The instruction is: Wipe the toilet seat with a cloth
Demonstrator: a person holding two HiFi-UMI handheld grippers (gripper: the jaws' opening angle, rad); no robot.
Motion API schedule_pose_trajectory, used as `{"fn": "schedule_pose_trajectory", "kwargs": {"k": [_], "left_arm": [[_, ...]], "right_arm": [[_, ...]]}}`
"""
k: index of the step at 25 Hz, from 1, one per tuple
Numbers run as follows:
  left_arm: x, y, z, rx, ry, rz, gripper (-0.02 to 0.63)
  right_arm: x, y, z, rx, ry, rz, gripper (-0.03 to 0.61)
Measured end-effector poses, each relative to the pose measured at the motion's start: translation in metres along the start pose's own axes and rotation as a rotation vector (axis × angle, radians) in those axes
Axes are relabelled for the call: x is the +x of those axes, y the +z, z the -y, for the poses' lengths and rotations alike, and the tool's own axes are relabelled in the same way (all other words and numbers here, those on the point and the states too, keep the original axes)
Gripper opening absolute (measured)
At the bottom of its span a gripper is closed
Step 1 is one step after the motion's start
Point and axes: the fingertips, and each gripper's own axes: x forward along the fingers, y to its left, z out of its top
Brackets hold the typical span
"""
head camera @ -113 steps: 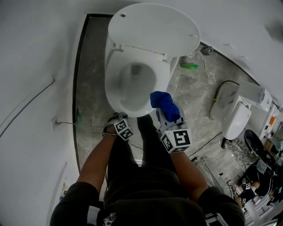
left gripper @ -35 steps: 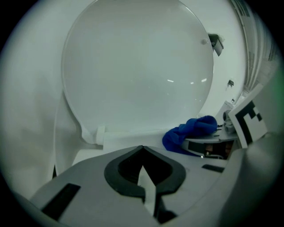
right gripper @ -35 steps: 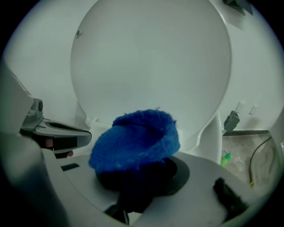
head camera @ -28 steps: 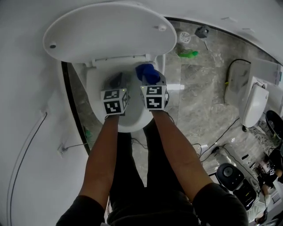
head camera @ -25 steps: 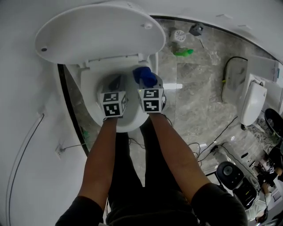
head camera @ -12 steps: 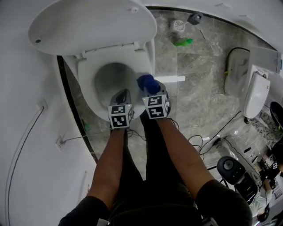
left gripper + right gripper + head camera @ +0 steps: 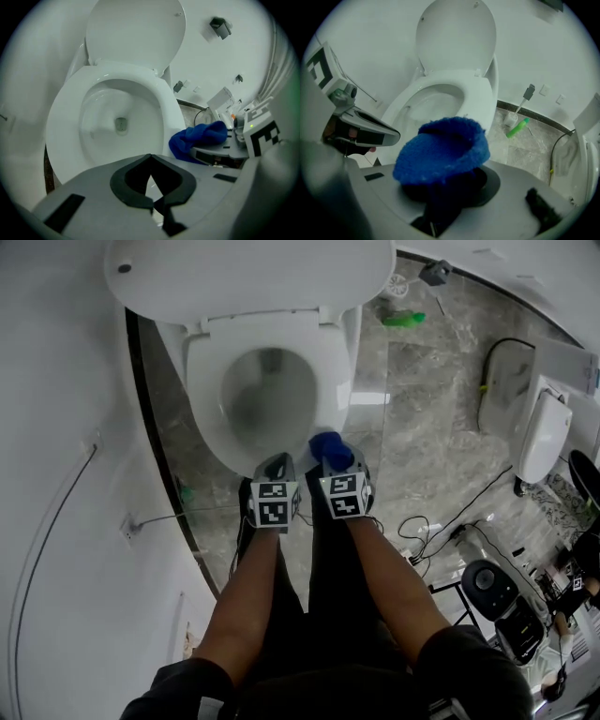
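Observation:
The white toilet seat (image 7: pixel 208 381) lies down on the bowl with its lid (image 7: pixel 253 277) raised against the wall. Both grippers hang side by side over the seat's near rim. My left gripper (image 7: pixel 277 465) is shut and empty, its jaw tips meeting over the seat's front edge (image 7: pixel 150 161). My right gripper (image 7: pixel 334 459) is shut on a bunched blue cloth (image 7: pixel 330 446), which bulges out over the jaws (image 7: pixel 440 150) and hides the fingertips. In the left gripper view the cloth (image 7: pixel 197 138) sits just right of the seat (image 7: pixel 61 122); whether it touches the rim I cannot tell.
A green bottle (image 7: pixel 403 319) and a brush holder (image 7: pixel 397 285) stand on the marble floor right of the toilet. A second white fixture (image 7: pixel 534 437) and cables (image 7: pixel 450 531) lie further right. A white wall with a cord (image 7: pixel 56 512) closes the left. The person's legs stand below the grippers.
Both grippers have drawn back together from the rear of the seat near the hinge to its front rim, toward the person. The cloth stayed in the right gripper.

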Motion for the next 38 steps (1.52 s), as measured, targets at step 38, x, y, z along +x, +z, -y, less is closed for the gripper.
{"fn": "schedule_pose_trajectory", "kwargs": {"k": [38], "left_arm": [[-0.08, 0.086, -0.228, 0.111, 0.101, 0.257, 0.009]], "right_arm": [[0.081, 0.166, -0.207, 0.053, 0.056, 0.167, 0.098]]}}
